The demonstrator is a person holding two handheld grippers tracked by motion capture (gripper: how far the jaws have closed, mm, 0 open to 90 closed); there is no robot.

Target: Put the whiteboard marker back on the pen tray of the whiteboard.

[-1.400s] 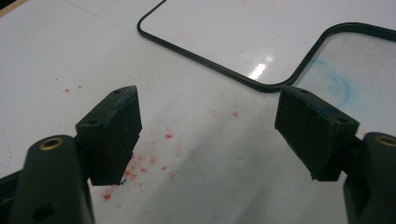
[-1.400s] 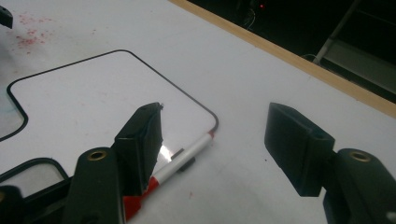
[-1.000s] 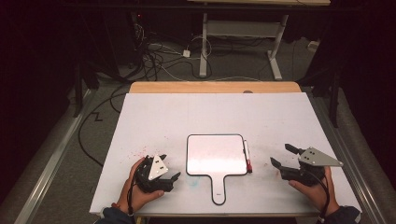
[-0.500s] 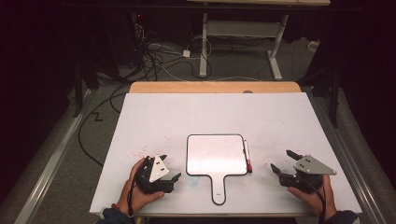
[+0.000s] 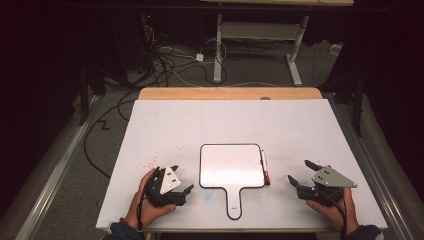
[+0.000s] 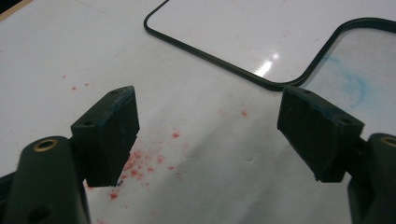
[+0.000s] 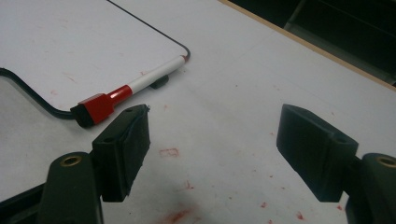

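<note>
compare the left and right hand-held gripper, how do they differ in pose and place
The left hand-held gripper sits beside the black-rimmed handled whiteboard, its grey plate tilted up; the right hand-held gripper sits apart from the board, plate flatter. The right faces the red-capped white marker; the left faces red specks. Both are open and hold nothing.

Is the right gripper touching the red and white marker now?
Apart. In the right gripper view, bare white table shows between the right gripper and the marker, which lies at the whiteboard's edge; its fingers are open.
</note>
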